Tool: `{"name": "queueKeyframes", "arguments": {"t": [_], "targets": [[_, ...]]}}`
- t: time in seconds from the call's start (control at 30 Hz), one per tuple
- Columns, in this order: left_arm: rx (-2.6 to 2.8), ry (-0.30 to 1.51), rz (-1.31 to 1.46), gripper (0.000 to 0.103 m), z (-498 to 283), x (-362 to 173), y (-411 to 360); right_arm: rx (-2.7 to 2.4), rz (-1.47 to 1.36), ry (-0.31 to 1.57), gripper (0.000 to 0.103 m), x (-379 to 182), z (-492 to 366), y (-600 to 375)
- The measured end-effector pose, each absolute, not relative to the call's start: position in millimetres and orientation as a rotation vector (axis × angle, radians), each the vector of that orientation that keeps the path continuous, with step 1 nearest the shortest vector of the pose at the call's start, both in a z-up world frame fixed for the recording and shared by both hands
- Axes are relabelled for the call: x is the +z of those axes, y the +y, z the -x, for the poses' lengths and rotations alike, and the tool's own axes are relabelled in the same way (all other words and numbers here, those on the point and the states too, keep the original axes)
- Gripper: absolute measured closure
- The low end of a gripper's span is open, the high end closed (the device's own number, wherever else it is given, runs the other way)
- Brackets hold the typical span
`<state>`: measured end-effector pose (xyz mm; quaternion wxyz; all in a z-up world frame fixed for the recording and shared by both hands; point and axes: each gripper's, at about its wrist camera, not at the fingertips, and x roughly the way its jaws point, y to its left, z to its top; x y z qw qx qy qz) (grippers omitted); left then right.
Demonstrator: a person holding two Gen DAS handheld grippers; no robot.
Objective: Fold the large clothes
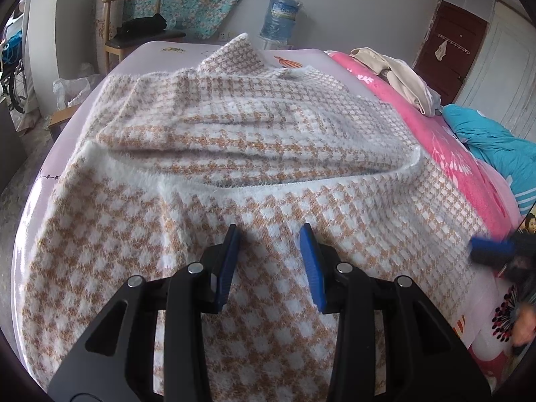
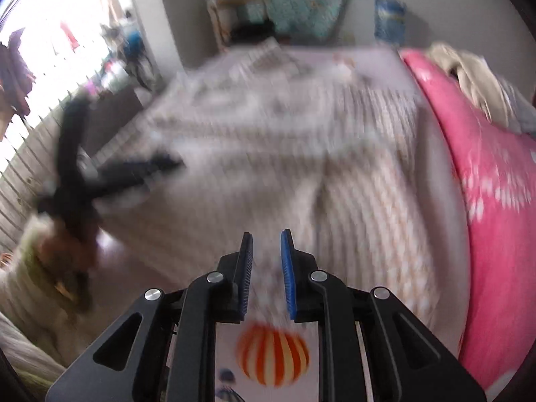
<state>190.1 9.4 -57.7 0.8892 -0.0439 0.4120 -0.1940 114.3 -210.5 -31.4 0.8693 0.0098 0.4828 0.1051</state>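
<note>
The sweater (image 1: 254,154) lies spread on the bed (image 1: 469,174) ahead of both grippers. The left gripper (image 1: 270,231) and right gripper (image 2: 266,234) are parted, holding nothing; each should pinch the near hem evenly.

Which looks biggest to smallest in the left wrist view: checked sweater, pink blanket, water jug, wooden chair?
1. checked sweater, nearest, fills the view.
2. pink blanket.
3. wooden chair and water jug: both far off, chair somewhat larger, ranking unsure.
</note>
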Motion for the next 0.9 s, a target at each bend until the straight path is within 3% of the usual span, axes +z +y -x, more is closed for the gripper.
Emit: {"name": "queueKeyframes", "arguments": {"t": [0.1,0.2,0.37,0.53,0.6,0.83,0.9], "targets": [[-0.402,0.859,0.090,0.066,-190.9,-56.3,8.7,0.187,-0.113,1.042,0.086,-59.5,-105.4,-227.5],[-0.395,0.842,0.073,0.070,-182.9,-42.4,12.5,0.166,-0.112,1.012,0.086,-39.6,-99.9,-226.5],[-0.610,0.745,0.035,0.068,-119.8,-4.5,5.2,0.270,-0.057,0.913,0.086,-4.6,-80.2,-207.0],[-0.531,0.883,-0.018,0.068,-95.1,-46.3,-17.3,0.298,-0.075,0.981,0.086,-38.9,-82.8,-198.5],[-0.505,0.849,0.010,0.066,-92.4,-58.9,-16.8,0.283,-0.068,1.038,0.086,-59.0,-82.9,-195.1],[-0.466,0.774,0.036,0.066,-82.7,-43.7,-2.6,0.342,-0.065,0.958,0.083,-26.1,-74.4,-193.1],[-0.451,0.826,0.037,0.063,-89.6,-56.6,0.8,0.350,-0.064,0.975,0.083,-35.9,-78.2,-188.2]]}}
